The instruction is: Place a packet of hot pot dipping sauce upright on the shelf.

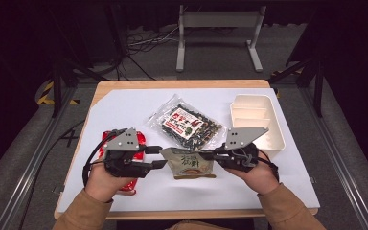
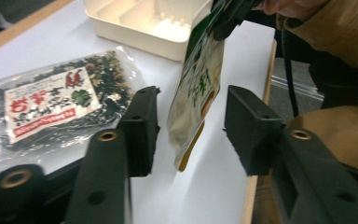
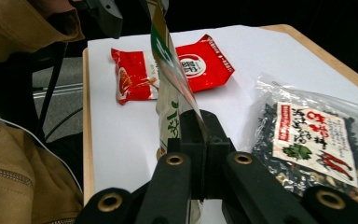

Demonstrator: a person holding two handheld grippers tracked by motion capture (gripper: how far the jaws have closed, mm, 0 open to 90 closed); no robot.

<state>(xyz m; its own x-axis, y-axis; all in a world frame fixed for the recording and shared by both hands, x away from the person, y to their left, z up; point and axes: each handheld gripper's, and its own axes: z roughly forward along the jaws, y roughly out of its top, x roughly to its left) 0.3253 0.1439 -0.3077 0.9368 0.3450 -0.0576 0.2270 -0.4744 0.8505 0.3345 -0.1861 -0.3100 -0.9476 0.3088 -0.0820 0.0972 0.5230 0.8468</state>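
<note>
A beige and green packet (image 1: 189, 163) is held up edge-on over the front middle of the white table (image 1: 124, 108). My right gripper (image 1: 211, 154) is shut on its right edge; in the right gripper view the jaws pinch the packet (image 3: 170, 79) flat at the gripper's tip (image 3: 203, 135). My left gripper (image 1: 159, 156) stands at the packet's left edge. In the left gripper view the packet (image 2: 196, 93) hangs in the gap of the left gripper (image 2: 193, 126), and neither pad presses on it.
A clear bag of dark dried mix with a red and white label (image 1: 188, 123) lies behind the packet. A red packet (image 1: 141, 139) lies under my left hand. A cream compartment tray (image 1: 278, 129) stands at the right. A grey metal stand (image 1: 218, 21) is beyond the table.
</note>
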